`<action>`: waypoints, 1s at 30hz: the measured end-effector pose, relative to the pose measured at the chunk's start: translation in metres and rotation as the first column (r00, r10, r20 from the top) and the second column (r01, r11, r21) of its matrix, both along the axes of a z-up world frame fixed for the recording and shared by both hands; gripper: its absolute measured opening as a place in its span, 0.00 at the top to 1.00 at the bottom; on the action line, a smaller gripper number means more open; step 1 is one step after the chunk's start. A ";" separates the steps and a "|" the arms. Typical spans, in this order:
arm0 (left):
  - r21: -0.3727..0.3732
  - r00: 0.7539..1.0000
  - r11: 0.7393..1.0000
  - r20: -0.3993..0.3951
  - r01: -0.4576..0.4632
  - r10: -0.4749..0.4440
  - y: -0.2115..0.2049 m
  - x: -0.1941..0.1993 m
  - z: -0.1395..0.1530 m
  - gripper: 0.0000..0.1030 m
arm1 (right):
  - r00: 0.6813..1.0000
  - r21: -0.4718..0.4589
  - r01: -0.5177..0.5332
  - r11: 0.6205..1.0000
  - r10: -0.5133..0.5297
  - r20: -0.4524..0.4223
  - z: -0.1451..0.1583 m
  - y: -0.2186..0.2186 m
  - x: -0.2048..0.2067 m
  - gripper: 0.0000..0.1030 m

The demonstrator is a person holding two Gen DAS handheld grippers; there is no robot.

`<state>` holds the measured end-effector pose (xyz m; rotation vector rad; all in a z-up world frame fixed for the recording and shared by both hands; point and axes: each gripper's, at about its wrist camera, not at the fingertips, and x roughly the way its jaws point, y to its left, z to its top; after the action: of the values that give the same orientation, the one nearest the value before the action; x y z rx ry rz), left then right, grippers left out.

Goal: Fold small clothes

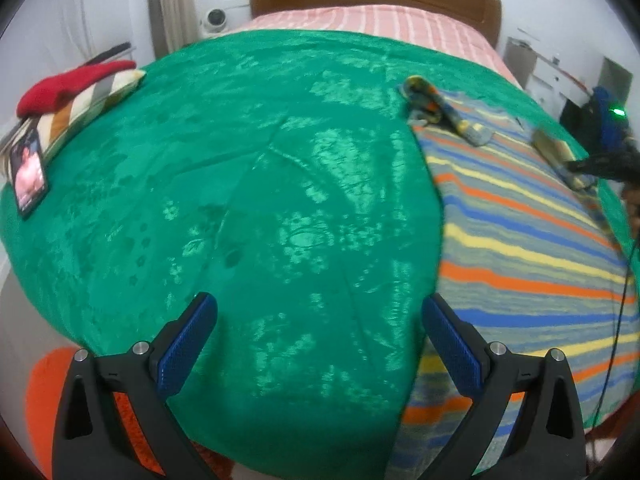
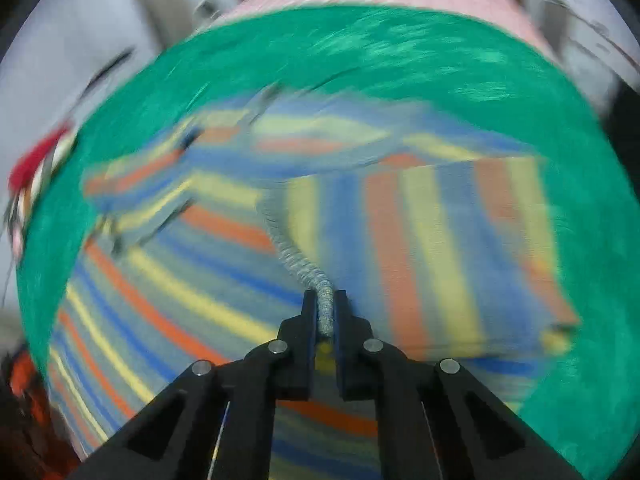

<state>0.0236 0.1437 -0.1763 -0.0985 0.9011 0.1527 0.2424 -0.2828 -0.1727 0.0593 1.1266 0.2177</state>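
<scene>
We work over a green blanket (image 1: 248, 184) that fills most of both views. The striped garment (image 1: 520, 248) lies on it at the right of the left-wrist view. Our right gripper (image 2: 325, 300) pinches its grey ribbed edge (image 2: 296, 256), probably to carry that side over as a fold. Our left gripper (image 1: 320, 320) hangs spread and empty above bare blanket, beside the garment.

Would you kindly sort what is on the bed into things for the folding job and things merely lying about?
For the job: striped garment, right gripper pinching its grey ribbed hem, open left gripper.
Lying about: red cloth, striped cushion, phone.
</scene>
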 end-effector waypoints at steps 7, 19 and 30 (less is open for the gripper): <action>-0.049 0.998 0.997 -0.021 -0.058 0.057 0.008 0.005 -0.008 0.01 | 0.894 -0.160 0.442 0.882 -0.421 0.151 0.057 -0.204 -0.053 0.93; -0.027 0.996 0.996 -0.046 -0.083 0.082 0.010 0.005 -0.015 0.01 | 0.775 -0.115 0.630 0.768 -0.631 0.037 0.004 -0.296 -0.107 0.94; -0.013 0.996 0.997 -0.046 -0.080 0.080 0.007 0.005 -0.016 0.01 | 0.677 0.423 0.697 0.579 -0.726 -0.123 -0.026 -0.334 -0.136 0.67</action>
<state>0.0291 0.1509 -0.1922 -0.1458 0.9443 0.2235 0.1065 -0.6166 -0.1986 0.9082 0.8846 -0.2676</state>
